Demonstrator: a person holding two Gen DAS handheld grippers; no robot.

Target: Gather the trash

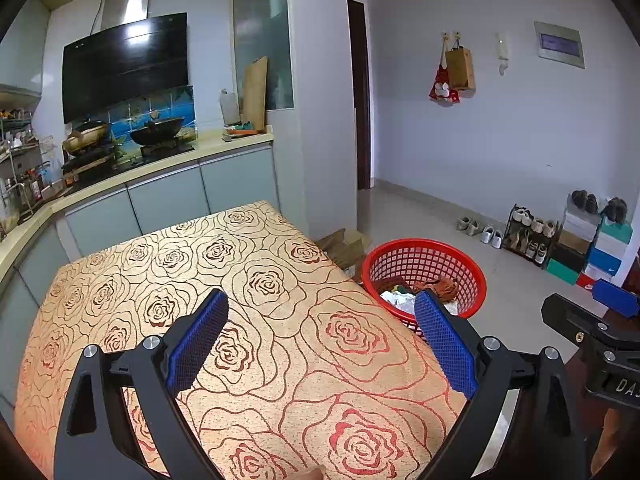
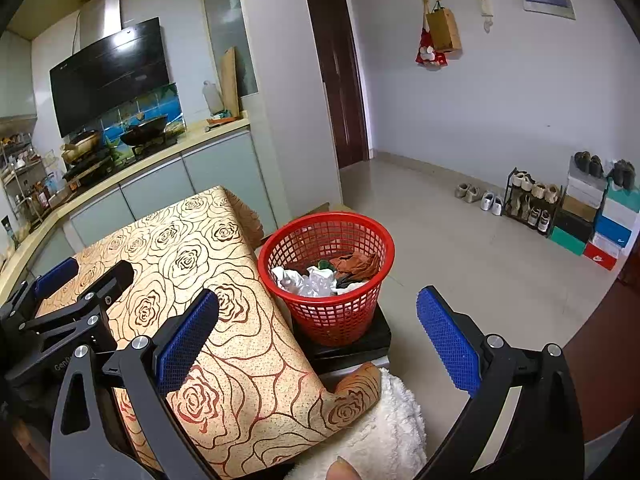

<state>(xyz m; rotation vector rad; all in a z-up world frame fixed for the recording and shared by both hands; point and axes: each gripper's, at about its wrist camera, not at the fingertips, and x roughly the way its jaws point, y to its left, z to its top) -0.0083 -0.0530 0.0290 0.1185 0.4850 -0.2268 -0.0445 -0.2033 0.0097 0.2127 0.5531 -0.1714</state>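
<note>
A red mesh basket (image 2: 326, 280) stands on a dark box beside the table's right edge; it holds crumpled white paper (image 2: 316, 282), a brown scrap and a green bit. The same basket (image 1: 426, 270) shows past the table in the left wrist view. My left gripper (image 1: 320, 334) hovers open over the rose-patterned tablecloth (image 1: 256, 320), nothing between its blue pads. My right gripper (image 2: 320, 334) is open too, held above the table's right corner, just short of the basket. The left gripper (image 2: 60, 292) appears at the far left of the right wrist view.
A fluffy white cloth (image 2: 384, 432) lies under the table's near right corner. Kitchen counter (image 1: 168, 164) with woks runs behind the table. A cardboard box (image 1: 344, 248) sits by the pillar. Shoe rack and shoe boxes (image 2: 580, 212) line the far wall, across bare tiled floor.
</note>
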